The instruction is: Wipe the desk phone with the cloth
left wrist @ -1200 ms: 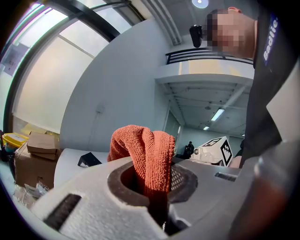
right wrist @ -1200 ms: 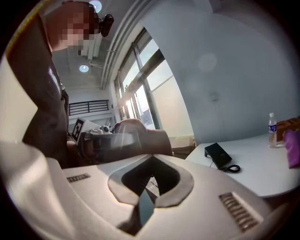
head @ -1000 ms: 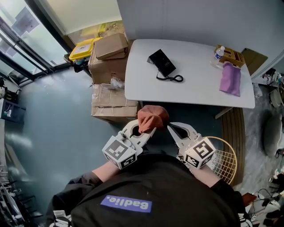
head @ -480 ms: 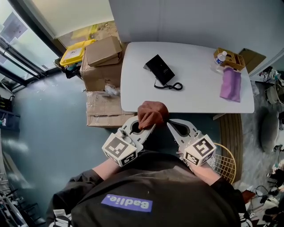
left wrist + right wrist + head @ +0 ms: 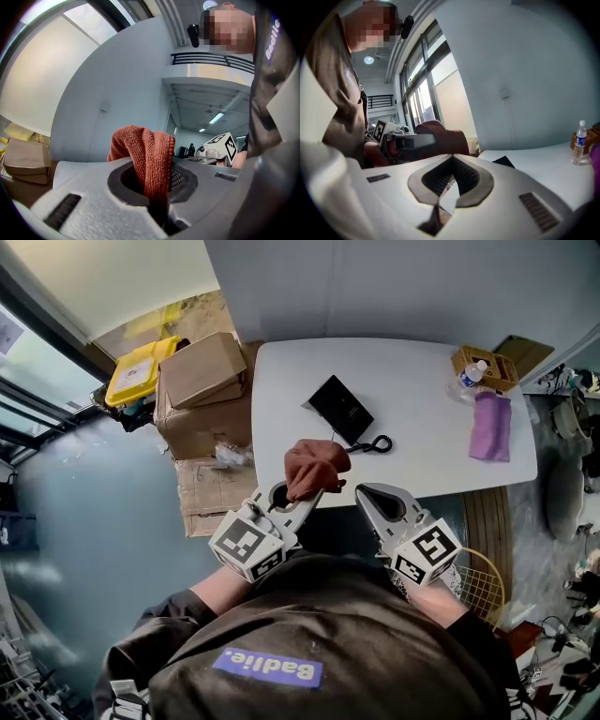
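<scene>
The black desk phone (image 5: 342, 409) lies on the white table (image 5: 422, 456), its coiled cord (image 5: 371, 443) trailing toward the near edge. My left gripper (image 5: 302, 495) is shut on a bunched rust-orange cloth (image 5: 314, 468), held at the table's near edge just short of the phone. In the left gripper view the cloth (image 5: 145, 154) stands up out of the closed jaws. Beside it on the right, my right gripper (image 5: 367, 493) is shut with nothing in it. The right gripper view shows a corner of the phone (image 5: 504, 161) beyond the jaw tips.
A purple cloth (image 5: 491, 426), a water bottle (image 5: 472, 374) and a wooden box (image 5: 485, 360) occupy the table's right end. Cardboard boxes (image 5: 199, 376) and a yellow case (image 5: 134, 371) are stacked left of the table. A wire basket (image 5: 480, 585) stands on the floor at right.
Both grippers and the cloth have advanced from over the floor to the table's near edge, closer to the phone. Their states are unchanged.
</scene>
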Demonstrator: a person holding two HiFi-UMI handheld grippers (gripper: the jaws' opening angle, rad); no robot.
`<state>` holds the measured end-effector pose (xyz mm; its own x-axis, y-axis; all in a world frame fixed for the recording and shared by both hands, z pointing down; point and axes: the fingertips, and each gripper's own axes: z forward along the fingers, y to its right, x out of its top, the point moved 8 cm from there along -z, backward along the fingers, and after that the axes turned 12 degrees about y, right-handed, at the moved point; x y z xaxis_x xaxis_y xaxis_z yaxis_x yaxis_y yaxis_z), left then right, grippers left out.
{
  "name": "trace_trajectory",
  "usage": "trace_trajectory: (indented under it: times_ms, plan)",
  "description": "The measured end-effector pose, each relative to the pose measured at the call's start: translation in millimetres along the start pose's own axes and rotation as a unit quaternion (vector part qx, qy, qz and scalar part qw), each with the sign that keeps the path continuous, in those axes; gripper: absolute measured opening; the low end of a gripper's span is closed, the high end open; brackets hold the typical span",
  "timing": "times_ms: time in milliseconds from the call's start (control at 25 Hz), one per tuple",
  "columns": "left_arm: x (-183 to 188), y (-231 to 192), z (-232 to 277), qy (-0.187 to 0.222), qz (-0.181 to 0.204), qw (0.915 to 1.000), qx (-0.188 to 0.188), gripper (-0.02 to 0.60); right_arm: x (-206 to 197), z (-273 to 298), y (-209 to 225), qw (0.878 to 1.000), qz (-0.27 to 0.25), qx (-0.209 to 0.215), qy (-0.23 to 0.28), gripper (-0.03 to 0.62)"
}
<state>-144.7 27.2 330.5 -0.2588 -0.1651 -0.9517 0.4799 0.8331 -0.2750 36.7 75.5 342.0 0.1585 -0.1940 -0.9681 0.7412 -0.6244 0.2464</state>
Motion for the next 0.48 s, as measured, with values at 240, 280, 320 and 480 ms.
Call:
trace_trajectory:
  times_ms: [240,280,320,480]
  plan:
    - [-2.3,-28.4,26.3,-0.007,-0.001,1.0,0.006,0.037,4.4,21.3,26.8,1.0,0.006,0.005,-0.002,0.028]
    - [-4.3,-30.1,30.7,-0.008,0.0,0.9999,0.01,0.037,4.8,22.9,32.9,1.0,0.006,0.008,-0.001,0.028]
    - [-6.5,-31.2,35.2,-0.008,0.0,0.9998,0.016,0.037,4.5,24.2,39.7,1.0,0.007,0.012,-0.001,0.028]
    - [-14.2,-31.7,51.0,-0.006,0.001,0.9988,0.049,0.037,5.2,28.0,65.7,0.999,0.015,0.032,-0.002,0.028]
